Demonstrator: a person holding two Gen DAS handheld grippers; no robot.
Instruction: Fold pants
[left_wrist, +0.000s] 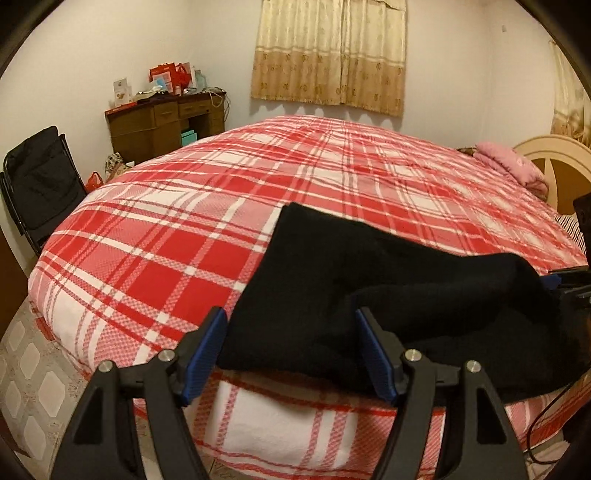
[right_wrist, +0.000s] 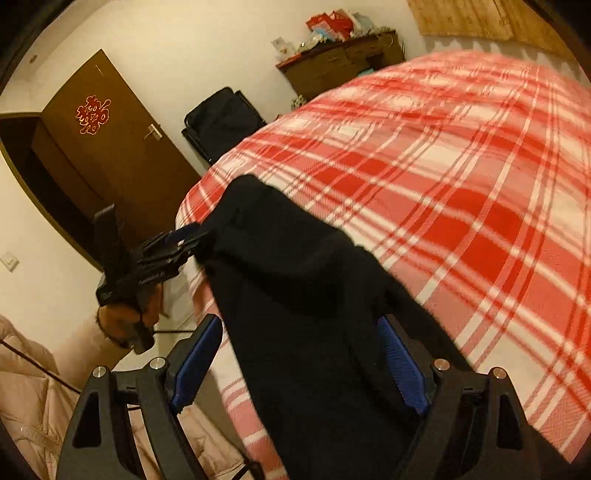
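Home bedroom: plaid-covered bed (left_wrist: 258, 192), curtains (left_wrist: 328, 55).

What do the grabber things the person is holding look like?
Each one is black with two long fingers. The left gripper and right gripper have ridged blue pads inside, with shiny silver bolts at the joints. A thin black cable trails beside a puffy pink sleeve.

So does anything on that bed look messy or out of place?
Only the black pants: they lie bunched and lumpy at the near edge of the plaid bedspread, partly draped over the side rather than spread flat. Both grippers' jaws stand wide around the cloth. Nothing looks spilled or damaged.
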